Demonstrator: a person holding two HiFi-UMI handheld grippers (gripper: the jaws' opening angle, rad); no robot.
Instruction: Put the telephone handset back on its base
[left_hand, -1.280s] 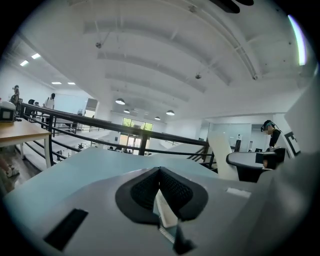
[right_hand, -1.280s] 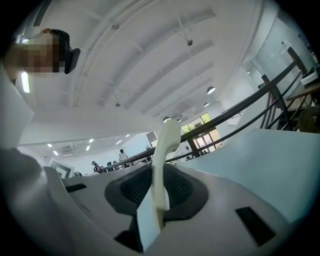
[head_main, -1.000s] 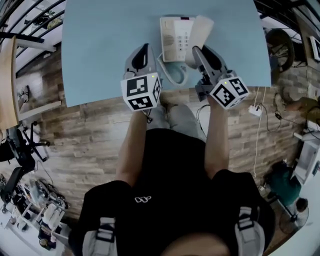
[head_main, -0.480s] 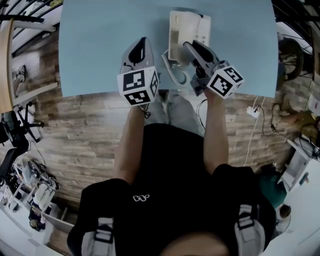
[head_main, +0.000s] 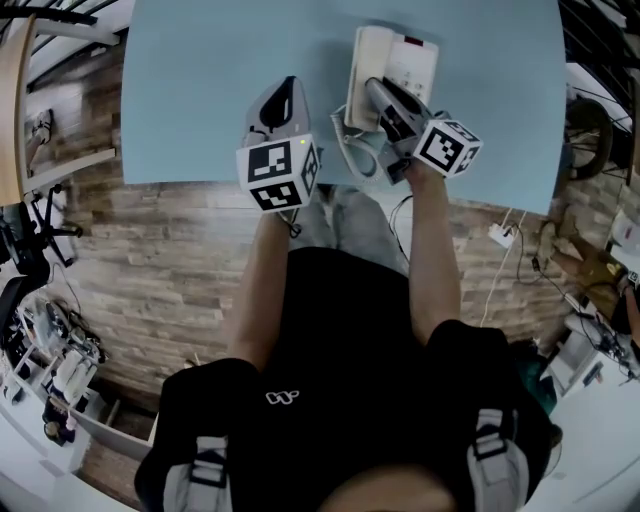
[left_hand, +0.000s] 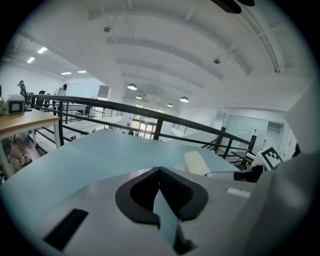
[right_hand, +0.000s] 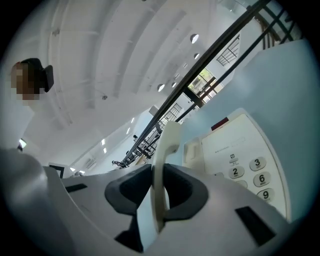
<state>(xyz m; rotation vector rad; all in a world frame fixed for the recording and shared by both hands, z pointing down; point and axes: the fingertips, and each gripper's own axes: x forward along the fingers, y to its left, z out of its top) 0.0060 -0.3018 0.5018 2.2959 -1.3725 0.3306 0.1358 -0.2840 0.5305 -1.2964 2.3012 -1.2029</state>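
Observation:
The cream handset (head_main: 362, 62) sits over the left side of the white telephone base (head_main: 412, 68) on the light blue table (head_main: 200, 90). My right gripper (head_main: 381, 92) is shut on it; in the right gripper view the handset (right_hand: 165, 145) stands on edge between the dark pads, next to the base's keypad (right_hand: 250, 170). I cannot tell whether the handset rests in the cradle. My left gripper (head_main: 287, 88) hovers to the left of the phone, shut with nothing in it (left_hand: 160, 171). The handset (left_hand: 197, 162) also shows in the left gripper view.
The phone's cord (head_main: 350, 155) loops on the table by the near edge, between the two grippers. Beyond that edge is a brick-patterned floor (head_main: 150, 260). A black railing (left_hand: 150, 110) runs behind the table, and cables and a power strip (head_main: 497, 236) lie on the floor at right.
The right gripper has carried the handset from the right of the base leftwards over its cradle side. The left gripper has hardly moved.

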